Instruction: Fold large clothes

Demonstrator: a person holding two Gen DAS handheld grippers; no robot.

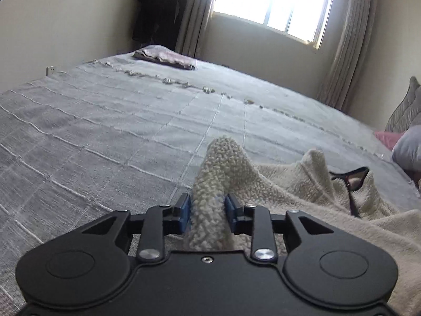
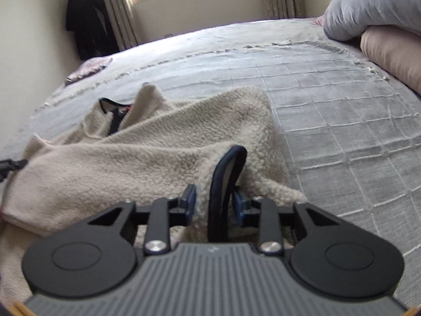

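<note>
A cream fleece garment point(image 2: 163, 144) with dark navy trim lies rumpled on the grey bedspread point(image 2: 329, 110). My left gripper point(image 1: 208, 208) is shut on a bunched fold of the fleece point(image 1: 218, 173), which sticks up between the blue pads. The rest of the garment point(image 1: 342, 197) spreads to its right, with the dark neck opening point(image 1: 352, 179) showing. My right gripper point(image 2: 214, 200) is shut on a fleece edge with a navy-bound hem point(image 2: 226, 179) standing between its pads.
A folded mauve cloth point(image 1: 165, 58) lies at the far side of the bed. Grey and pink pillows point(image 2: 381, 26) sit at the bed's right. Dark clothes point(image 2: 86, 18) hang by the curtained window point(image 1: 273, 2). The bedspread point(image 1: 105, 121) stretches flat to the left.
</note>
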